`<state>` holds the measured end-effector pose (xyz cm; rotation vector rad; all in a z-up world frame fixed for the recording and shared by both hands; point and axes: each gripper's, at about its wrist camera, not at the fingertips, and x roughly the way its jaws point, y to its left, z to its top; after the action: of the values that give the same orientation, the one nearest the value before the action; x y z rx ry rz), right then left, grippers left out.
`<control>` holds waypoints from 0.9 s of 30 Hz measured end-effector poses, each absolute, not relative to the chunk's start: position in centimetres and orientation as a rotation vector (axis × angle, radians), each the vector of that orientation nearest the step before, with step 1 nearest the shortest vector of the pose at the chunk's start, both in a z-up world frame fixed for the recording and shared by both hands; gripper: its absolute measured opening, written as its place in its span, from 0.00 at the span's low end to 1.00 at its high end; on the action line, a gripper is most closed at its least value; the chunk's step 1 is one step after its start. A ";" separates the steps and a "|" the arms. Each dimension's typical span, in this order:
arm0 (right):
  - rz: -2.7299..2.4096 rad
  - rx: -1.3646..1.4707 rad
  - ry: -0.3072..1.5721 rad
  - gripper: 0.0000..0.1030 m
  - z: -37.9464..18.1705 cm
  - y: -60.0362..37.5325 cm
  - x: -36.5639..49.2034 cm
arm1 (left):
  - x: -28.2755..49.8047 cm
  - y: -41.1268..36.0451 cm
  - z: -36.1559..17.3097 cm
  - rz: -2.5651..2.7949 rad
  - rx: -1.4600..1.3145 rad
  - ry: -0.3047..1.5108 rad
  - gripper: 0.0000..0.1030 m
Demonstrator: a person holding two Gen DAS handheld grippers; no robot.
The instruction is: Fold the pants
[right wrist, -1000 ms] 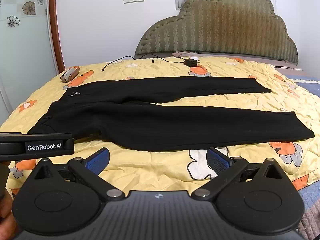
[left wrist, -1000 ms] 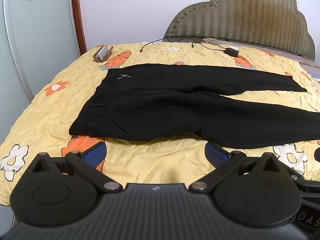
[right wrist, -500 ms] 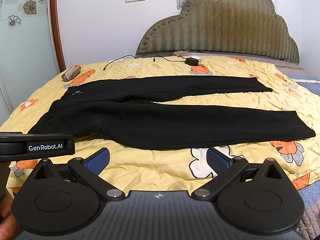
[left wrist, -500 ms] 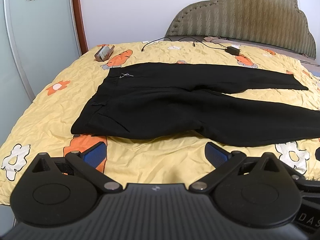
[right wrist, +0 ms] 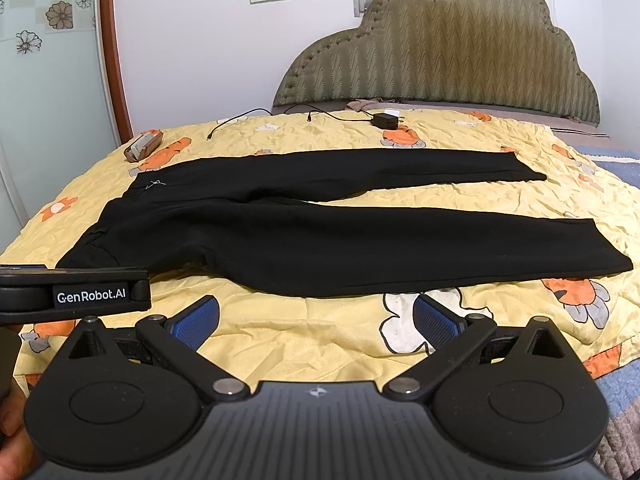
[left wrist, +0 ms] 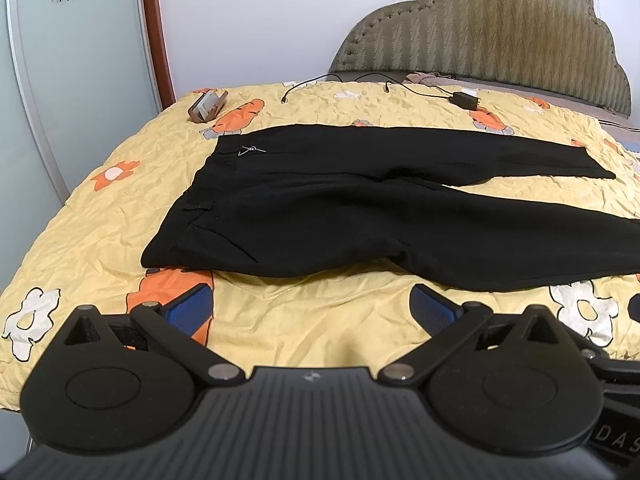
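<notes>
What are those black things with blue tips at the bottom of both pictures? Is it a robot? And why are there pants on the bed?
It is no robot. A person holds a grabbing tool in each hand, and a small camera on each tool looks forward along its two fingers. One picture comes from the left gripper, the other from the right gripper. The blue tips are soft pads on the fingers. Both grippers are wide open and hold nothing.

On the yellow flowery bedspread lie black pants, spread flat, waist to the left, legs to the right. The person means to fold them. Farther back lie a charger with its cable and a small brown case.
</notes>
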<state>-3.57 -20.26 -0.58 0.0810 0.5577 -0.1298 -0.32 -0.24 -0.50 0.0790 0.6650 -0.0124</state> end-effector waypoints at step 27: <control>-0.123 0.084 0.564 1.00 -0.8 -20.2 -3.5 | -0.3 -0.2 -0.3 -0.012 0.084 0.670 1.00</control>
<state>-3.51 -20.16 -0.83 0.0836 0.5639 -0.1234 -0.33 -0.22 -0.29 0.0843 0.6697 -0.0121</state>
